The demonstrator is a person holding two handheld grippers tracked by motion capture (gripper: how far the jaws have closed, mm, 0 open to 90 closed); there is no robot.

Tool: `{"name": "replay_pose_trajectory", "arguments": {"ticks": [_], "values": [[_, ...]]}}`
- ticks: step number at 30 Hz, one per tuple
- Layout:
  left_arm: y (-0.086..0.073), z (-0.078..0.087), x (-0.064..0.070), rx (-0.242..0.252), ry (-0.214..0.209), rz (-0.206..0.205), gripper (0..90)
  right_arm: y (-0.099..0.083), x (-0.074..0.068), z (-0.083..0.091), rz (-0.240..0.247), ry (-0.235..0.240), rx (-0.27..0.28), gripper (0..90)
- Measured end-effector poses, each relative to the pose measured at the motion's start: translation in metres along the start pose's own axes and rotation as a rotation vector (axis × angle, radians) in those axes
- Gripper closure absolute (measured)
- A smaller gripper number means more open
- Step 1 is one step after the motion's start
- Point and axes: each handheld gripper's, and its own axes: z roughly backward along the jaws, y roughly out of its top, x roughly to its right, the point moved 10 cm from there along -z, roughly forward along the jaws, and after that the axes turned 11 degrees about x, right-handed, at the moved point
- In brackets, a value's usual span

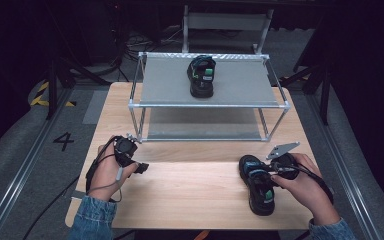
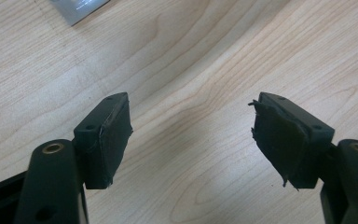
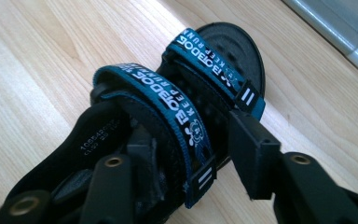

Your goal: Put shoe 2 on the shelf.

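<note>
Two sandals, right tongs (image 3: 191, 158) gripping one sandal (image 1: 258, 183), left tongs (image 2: 191, 140) open

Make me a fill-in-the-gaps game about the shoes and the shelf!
1. One black shoe sits on the ______ level of the metal shelf.
2. The right gripper has its fingers around the other shoe, which lies on the ______ table.
3. The left gripper is open and holds ______.
4. The straps on the shoe by the right gripper are ______ with white letters.

Missing words: top; wooden; nothing; blue
</note>
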Motion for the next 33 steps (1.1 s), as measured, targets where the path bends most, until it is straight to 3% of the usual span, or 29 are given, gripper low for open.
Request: {"name": "replay_pose_trajectory", "arguments": {"ticks": [1,5,15,23,33], "values": [[0.0,0.0,0.002,-0.002,-0.006,0.0,28.4,0.0,-0.001,0.001,-0.004,0.016,-0.003,67.5],[0.001,0.001,0.004,0.003,-0.012,-0.011,28.4,0.001,-0.002,0.002,0.006,0.042,0.003,70.0],[-0.002,0.007,-0.003,0.009,0.006,0.002,28.4,0.01,-0.005,0.008,-0.003,0.07,0.009,70.3],[-0.004,0.011,-0.007,0.015,0.004,0.005,26.9,0.035,-0.001,0.024,-0.028,0.078,0.041,69.9],[-0.008,0.011,-0.014,-0.003,-0.007,0.01,23.2,0.063,0.006,0.044,-0.05,0.068,0.033,69.6]]}}
